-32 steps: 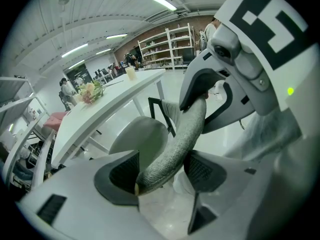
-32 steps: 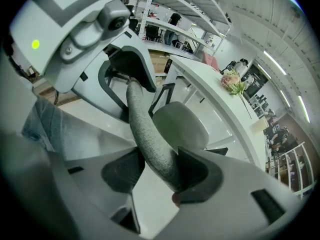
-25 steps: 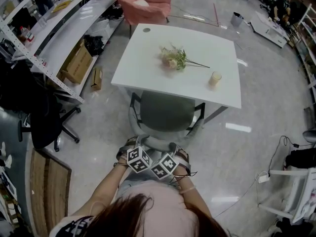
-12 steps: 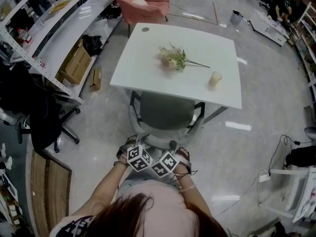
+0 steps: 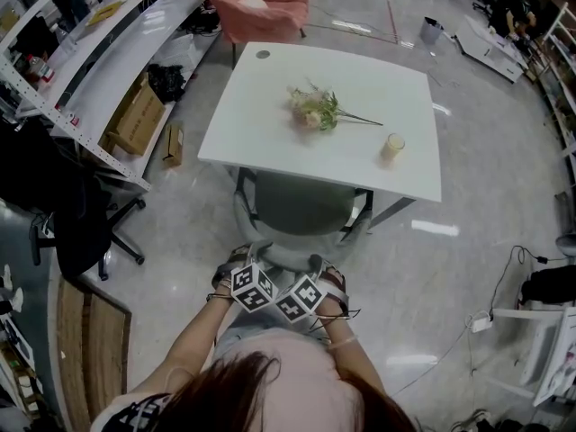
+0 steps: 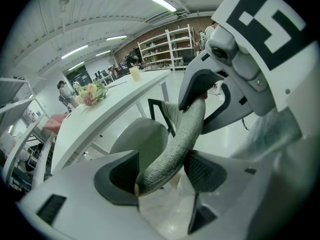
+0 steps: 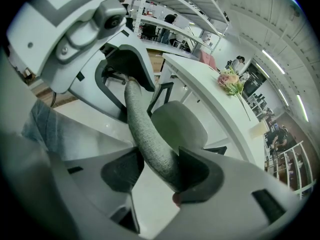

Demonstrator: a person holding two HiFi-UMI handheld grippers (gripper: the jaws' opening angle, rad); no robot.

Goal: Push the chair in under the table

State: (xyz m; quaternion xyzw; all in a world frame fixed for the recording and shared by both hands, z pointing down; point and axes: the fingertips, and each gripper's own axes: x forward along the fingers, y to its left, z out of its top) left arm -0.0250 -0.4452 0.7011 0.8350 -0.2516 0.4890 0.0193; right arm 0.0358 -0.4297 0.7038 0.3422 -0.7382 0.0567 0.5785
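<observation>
A grey-green chair [image 5: 301, 203] stands at the near side of the white table [image 5: 270, 142], the front of its seat under the tabletop. In the head view my two grippers sit side by side at the top of its backrest [image 5: 283, 257], the left gripper [image 5: 245, 261] on the left part and the right gripper [image 5: 317, 268] on the right part. In the left gripper view the backrest's padded rim [image 6: 177, 139] runs between the jaws of the left gripper [image 6: 160, 171], which are shut on it. The right gripper [image 7: 157, 171] holds the same rim [image 7: 145, 129] in the same way.
A flower bunch [image 5: 315, 106] and a small candle [image 5: 392, 144] lie on the table. A pink armchair [image 5: 261, 3] stands beyond it. To the left are a black office chair [image 5: 81, 219], a shelf rack [image 5: 72, 115] and a cardboard box [image 5: 139, 115]. A white cart [image 5: 540, 349] and cables [image 5: 486, 318] are at the right.
The chair has slid a little farther under the table, so less of its seat shows. Both grippers went along with it, still on the backrest.
</observation>
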